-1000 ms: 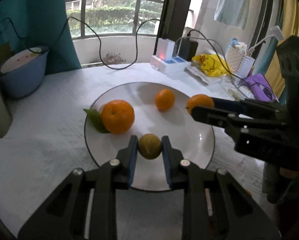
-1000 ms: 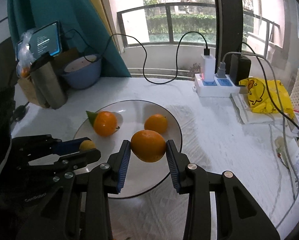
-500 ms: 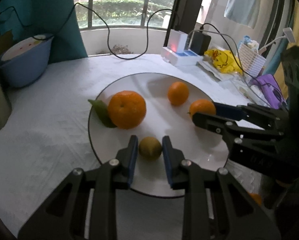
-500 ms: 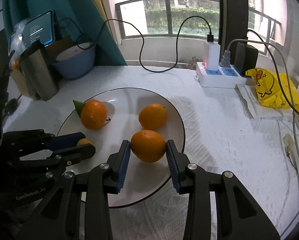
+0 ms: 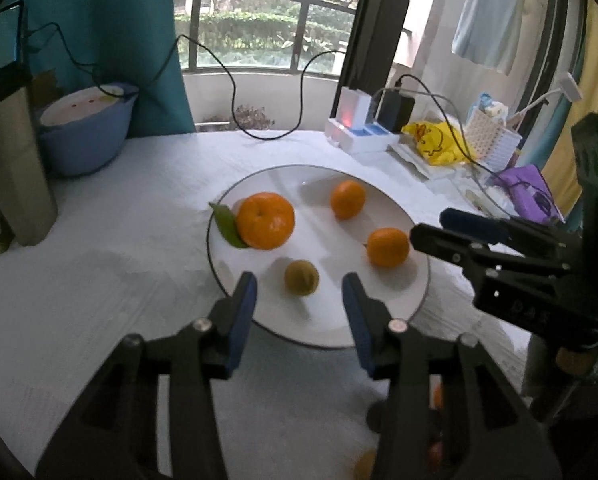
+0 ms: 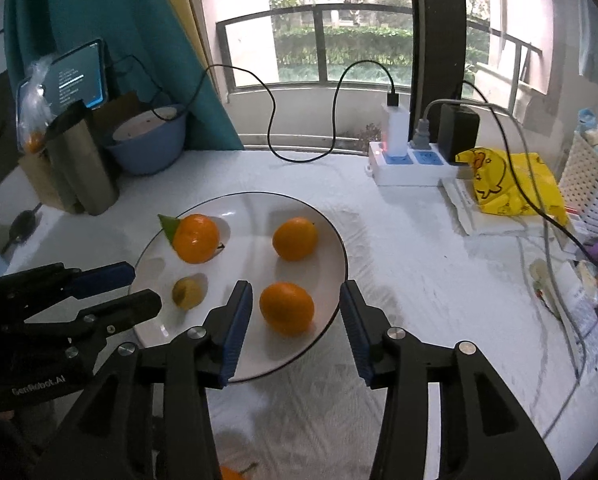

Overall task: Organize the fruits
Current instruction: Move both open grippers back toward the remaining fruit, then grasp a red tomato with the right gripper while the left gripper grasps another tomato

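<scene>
1. My left hand-held gripper [image 5: 299,300] has just been opening; its blue pads now stand moderately wide, clear of the small yellow-green fruit [image 5: 301,278], which sits between them on the near left part of the round white plate with a dark rim [image 5: 215,264].
2. I judge this a release, so I should draw the jaws back without brushing the fruit, which looks likely to roll.
3. Further along the plate sit the large leafy orange mandarin [image 5: 265,221], far left, and a smaller orange fruit [image 6: 295,238], far right.
4. My right hand-held gripper [image 6: 297,320] has also just been opening; the round orange [image 6: 286,309] rests free between its parted pads, near the plate's near right rim.
5. I should retreat there straight back over the white-covered desk [image 6: 419,280].
</scene>
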### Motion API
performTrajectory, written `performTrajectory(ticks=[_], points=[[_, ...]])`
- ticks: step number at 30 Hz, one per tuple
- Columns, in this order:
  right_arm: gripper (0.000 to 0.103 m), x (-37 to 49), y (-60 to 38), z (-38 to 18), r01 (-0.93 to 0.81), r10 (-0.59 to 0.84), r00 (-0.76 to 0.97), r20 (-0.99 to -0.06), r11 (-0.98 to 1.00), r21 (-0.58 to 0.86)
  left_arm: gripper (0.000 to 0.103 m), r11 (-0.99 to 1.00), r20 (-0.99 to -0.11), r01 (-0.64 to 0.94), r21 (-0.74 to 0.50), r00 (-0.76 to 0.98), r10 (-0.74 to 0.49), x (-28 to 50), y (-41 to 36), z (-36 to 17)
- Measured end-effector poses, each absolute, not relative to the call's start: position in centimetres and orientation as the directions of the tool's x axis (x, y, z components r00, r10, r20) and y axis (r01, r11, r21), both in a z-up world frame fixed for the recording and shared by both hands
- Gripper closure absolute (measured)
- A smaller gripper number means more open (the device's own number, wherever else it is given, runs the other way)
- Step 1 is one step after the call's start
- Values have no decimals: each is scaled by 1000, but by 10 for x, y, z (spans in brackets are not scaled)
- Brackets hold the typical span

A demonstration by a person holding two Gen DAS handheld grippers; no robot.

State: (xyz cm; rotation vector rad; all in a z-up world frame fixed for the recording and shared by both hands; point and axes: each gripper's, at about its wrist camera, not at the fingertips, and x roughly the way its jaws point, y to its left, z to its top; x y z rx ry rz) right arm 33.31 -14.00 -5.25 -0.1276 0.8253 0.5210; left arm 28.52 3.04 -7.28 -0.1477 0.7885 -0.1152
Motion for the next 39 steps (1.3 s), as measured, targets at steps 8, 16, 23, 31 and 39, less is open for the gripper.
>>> performTrajectory(ticks=[8, 16, 23, 31, 39], points=[[55, 301, -152, -37, -484, 396, 587, -706, 871, 87, 57, 984, -677, 61, -169, 718, -161, 256, 22, -62], [55, 270, -166, -27, -479, 401, 601, -691, 873, 90, 57, 983, -664, 78, -169, 727, -172, 228, 9, -55], [55, 245, -176, -24, -491, 414, 604, -680, 866, 92, 57, 982, -670, 94, -163, 720, -180, 207, -7, -58], [55, 222, -196, -26, -483, 419, 609, -673, 869, 105, 57, 983, -680, 98, -154, 712, -177, 182, -22, -62], [55, 205, -212, -45, -483, 440, 574, -691, 863, 148, 57, 985, -712, 94, -144, 681, -169, 167, -35, -80]])
